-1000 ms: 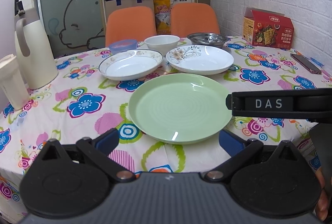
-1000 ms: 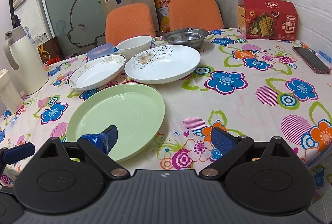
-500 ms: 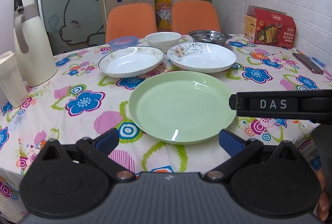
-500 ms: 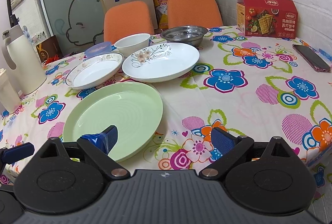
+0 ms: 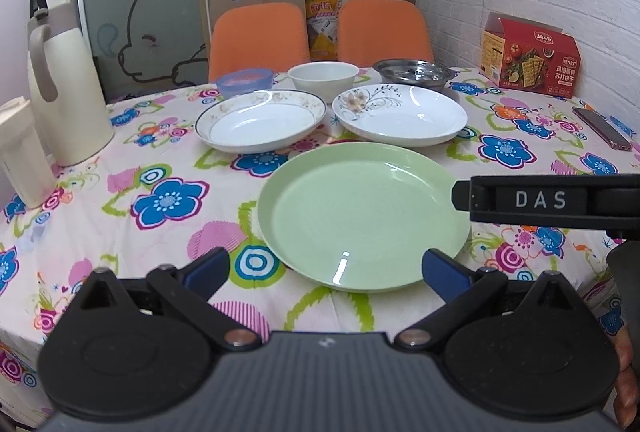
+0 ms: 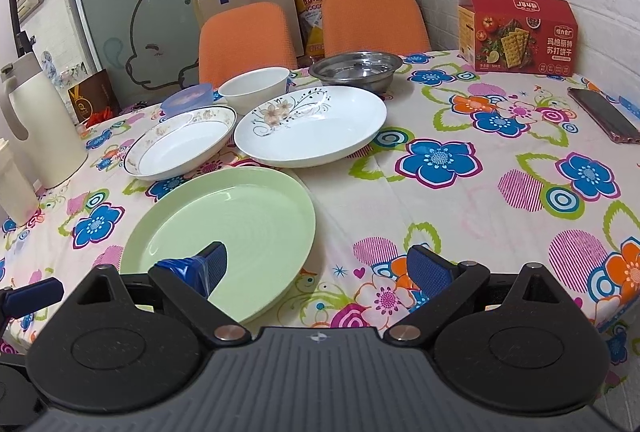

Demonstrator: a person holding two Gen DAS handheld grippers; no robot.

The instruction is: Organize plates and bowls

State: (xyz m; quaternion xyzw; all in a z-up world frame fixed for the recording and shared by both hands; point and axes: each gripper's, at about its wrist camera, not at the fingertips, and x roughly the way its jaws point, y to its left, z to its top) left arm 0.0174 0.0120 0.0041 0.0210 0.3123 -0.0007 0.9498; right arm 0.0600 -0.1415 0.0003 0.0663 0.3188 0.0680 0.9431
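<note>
Green plate [image 5: 362, 218] lies nearest on the flowered table [image 6: 472, 192], two white plates [image 5: 260, 120] and bowls [image 5: 323, 75] behind; both grippers [image 5: 325, 266] [image 6: 316, 266] hover wide open and empty, stacking apparently yet to start; next, grip a rim

Even, bright indoor light, glare streaks on the green plate [image 5: 362, 216], strong fisheye bending at edges.

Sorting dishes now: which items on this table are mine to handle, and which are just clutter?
Job items: green plate, gold-rimmed plate, floral plate, white bowl, steel bowl, blue bowl.

Clutter: thermos jug, cracker box, phone.
</note>
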